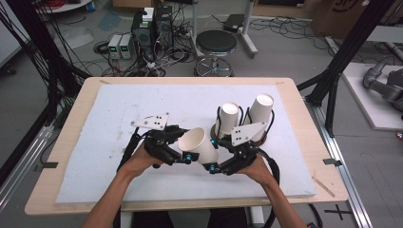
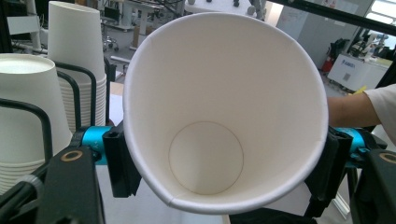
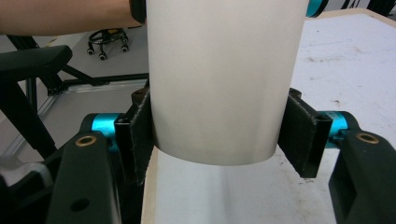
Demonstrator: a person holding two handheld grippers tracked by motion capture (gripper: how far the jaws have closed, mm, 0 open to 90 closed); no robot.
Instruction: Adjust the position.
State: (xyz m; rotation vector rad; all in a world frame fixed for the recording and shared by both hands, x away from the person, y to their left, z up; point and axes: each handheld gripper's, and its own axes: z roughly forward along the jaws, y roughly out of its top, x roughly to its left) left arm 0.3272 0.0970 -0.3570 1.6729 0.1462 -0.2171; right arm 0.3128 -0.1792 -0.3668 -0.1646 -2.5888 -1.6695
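Between both hands, empty paper cup (image 1: pixel 199 144) tilted, left claw (image 1: pixel 186 153) and right claw (image 1: pixel 212 167) grasping it.

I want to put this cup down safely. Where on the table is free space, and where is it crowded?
The cup is held by both grippers, left and right. Free: the wide left part of the white mat, and the strip at the mat's near edge. Crowded: right of centre, where two cup stacks stand in a wire rack.

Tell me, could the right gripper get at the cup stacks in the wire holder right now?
Probably not yet: the right gripper is shut on the base of the paper cup, which the left gripper also clamps. The cup stacks stand close behind, unobstructed.
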